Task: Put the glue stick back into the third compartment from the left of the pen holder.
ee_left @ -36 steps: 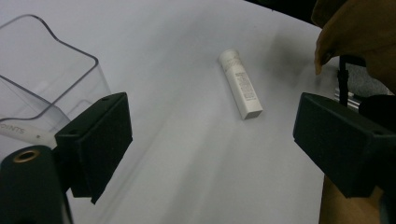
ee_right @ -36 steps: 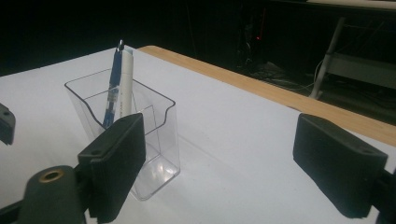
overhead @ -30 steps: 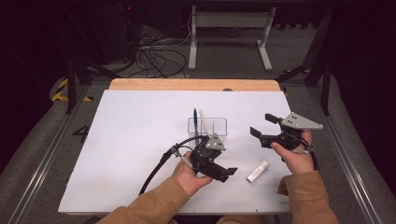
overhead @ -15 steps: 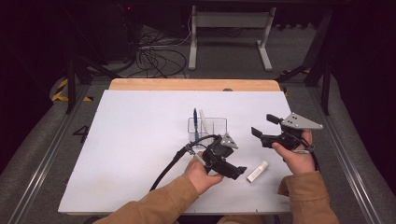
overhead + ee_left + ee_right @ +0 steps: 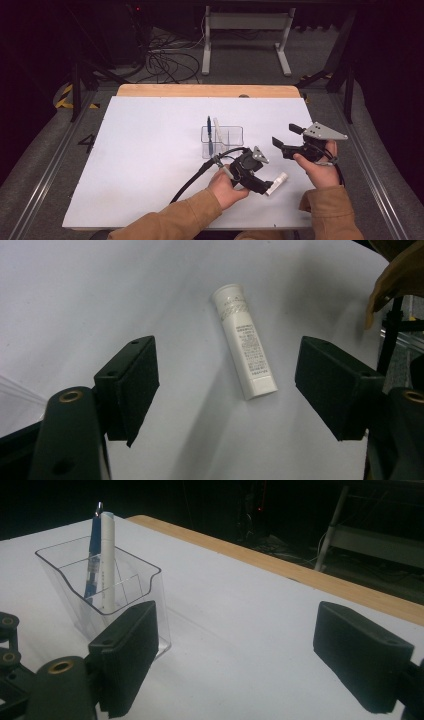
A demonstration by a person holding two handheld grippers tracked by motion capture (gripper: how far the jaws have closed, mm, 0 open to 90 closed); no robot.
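Observation:
A small white tube (image 5: 277, 183) (image 5: 245, 347) lies flat on the white table (image 5: 150, 150), near its front edge. My left gripper (image 5: 264, 186) (image 5: 226, 371) hovers right over it, open, with one black jaw on each side of the tube and not touching it. My right gripper (image 5: 286, 136) (image 5: 235, 630) is held above the table's right part, open and with nothing in it, facing a clear plastic holder (image 5: 222, 141) (image 5: 107, 597). A blue pen (image 5: 209, 134) (image 5: 93, 555) and a white stick (image 5: 217, 131) (image 5: 108, 555) stand in the holder.
The left gripper's black cable (image 5: 197, 175) curves over the table toward the front edge. A wooden strip (image 5: 210, 90) (image 5: 280, 565) runs along the table's far edge. Beyond it are floor cables (image 5: 167, 60) and a metal stand (image 5: 245, 30).
My left gripper has moved to the right, from beside the holder to over the white tube. The right gripper has stayed in place, open.

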